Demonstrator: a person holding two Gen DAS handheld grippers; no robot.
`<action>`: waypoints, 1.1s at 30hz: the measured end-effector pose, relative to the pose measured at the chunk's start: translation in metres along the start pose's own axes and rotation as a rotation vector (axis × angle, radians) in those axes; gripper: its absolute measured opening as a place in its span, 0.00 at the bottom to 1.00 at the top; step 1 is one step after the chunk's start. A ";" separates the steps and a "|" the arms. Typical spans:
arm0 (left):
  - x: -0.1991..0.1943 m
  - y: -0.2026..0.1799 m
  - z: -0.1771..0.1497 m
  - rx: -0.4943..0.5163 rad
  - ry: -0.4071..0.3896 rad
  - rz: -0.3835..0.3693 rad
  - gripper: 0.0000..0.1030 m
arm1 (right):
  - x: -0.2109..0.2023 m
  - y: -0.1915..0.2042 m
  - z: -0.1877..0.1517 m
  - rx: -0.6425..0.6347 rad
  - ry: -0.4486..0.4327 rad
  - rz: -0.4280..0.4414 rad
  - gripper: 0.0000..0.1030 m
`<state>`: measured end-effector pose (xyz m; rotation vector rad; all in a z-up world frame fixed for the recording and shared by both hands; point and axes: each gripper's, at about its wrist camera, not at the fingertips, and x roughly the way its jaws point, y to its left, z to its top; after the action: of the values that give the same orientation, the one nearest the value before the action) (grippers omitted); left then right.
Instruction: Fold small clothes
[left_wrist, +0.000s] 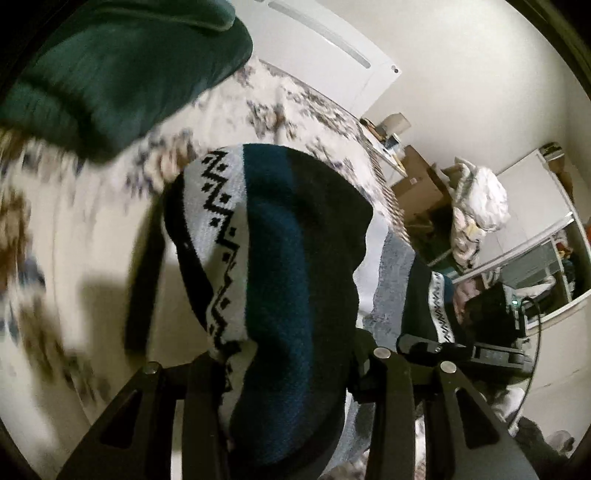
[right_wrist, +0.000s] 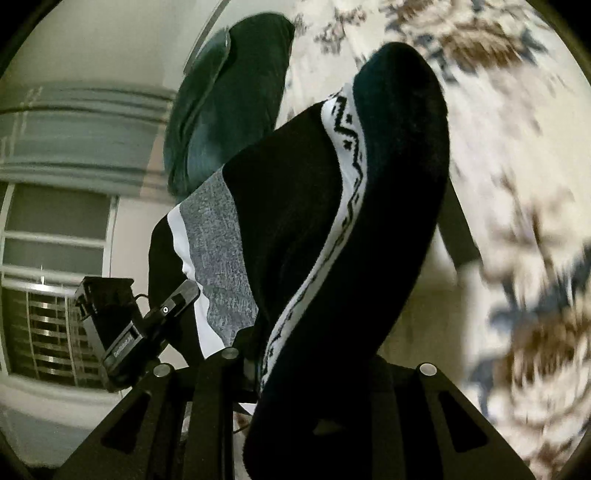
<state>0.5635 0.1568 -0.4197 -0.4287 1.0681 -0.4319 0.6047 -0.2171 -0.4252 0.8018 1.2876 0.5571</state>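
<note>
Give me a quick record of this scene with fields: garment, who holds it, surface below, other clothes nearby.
garment: patterned sock, black, teal, grey and white with a zigzag band
left gripper: jaws shut on the sock
right gripper: jaws shut on the same sock
sock position: lifted, draped over both grippers
surface below: floral bedspread, blurred
other clothes: dark green garment lying on the bedspread
</note>
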 end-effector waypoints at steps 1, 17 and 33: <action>0.008 0.007 0.017 0.010 0.001 0.021 0.36 | 0.004 0.003 0.016 0.002 -0.011 -0.002 0.24; 0.066 0.033 0.053 0.114 0.050 0.385 0.93 | 0.085 0.024 0.096 -0.032 -0.052 -0.405 0.62; -0.038 -0.053 -0.022 0.155 -0.145 0.627 1.00 | -0.007 0.115 -0.031 -0.278 -0.373 -1.033 1.00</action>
<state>0.5207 0.1296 -0.3724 0.0241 0.9612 0.0749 0.5809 -0.1441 -0.3332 -0.0553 1.0653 -0.2426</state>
